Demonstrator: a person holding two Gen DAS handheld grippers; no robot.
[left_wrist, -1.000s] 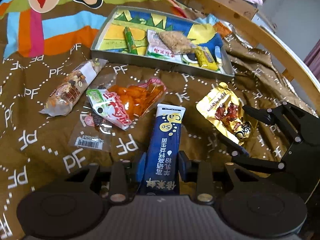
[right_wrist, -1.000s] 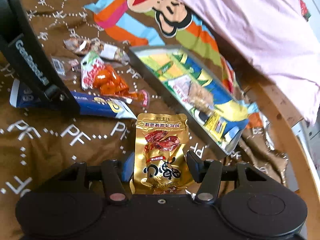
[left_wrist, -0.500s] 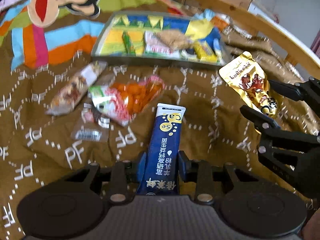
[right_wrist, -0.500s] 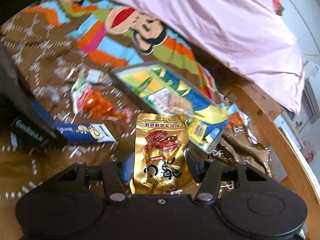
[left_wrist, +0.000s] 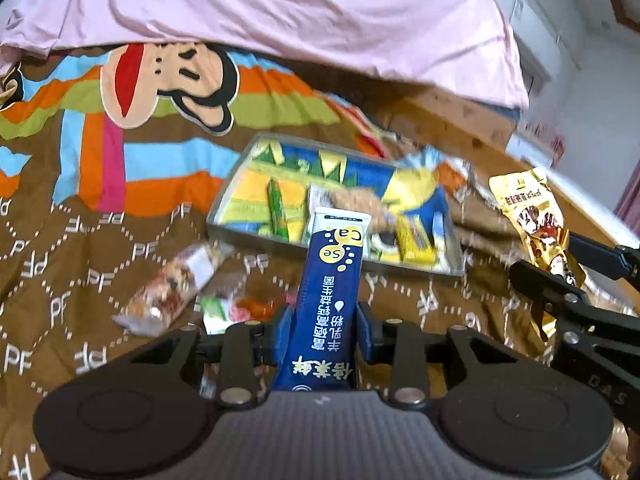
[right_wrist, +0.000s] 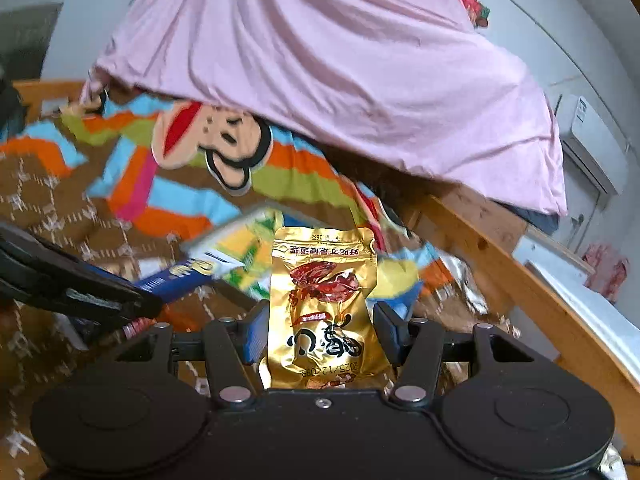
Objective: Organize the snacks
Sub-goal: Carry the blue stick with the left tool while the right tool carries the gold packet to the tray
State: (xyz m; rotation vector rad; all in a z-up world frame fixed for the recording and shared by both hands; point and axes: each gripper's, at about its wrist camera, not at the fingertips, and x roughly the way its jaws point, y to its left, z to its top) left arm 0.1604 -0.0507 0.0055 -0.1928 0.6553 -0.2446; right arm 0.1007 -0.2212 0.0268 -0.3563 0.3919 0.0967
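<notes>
My left gripper (left_wrist: 326, 320) is shut on a long blue snack packet (left_wrist: 334, 280), which is lifted off the brown blanket and points at the tray. The metal tray (left_wrist: 224, 204) with a colourful lining lies just beyond it and holds several snacks. My right gripper (right_wrist: 320, 332) is shut on a gold foil snack bag (right_wrist: 320, 300), held up in the air. In the left wrist view the right gripper (left_wrist: 560, 268) and gold bag (left_wrist: 528, 216) hang to the right of the tray. The right wrist view shows the left gripper's finger (right_wrist: 80, 292) and the blue packet (right_wrist: 188, 276) on the left.
A clear nut bar packet (left_wrist: 176, 284) and an orange snack bag (left_wrist: 248, 306) lie on the blanket left of the blue packet. A pink quilt (left_wrist: 280, 12) is heaped behind the tray. The wooden bed frame (right_wrist: 520, 280) runs along the right side.
Both grippers have risen off the blanket with their packets and tilted upward. The gold bag has moved up and to the right of the tray; the blue packet now overlaps the tray's front.
</notes>
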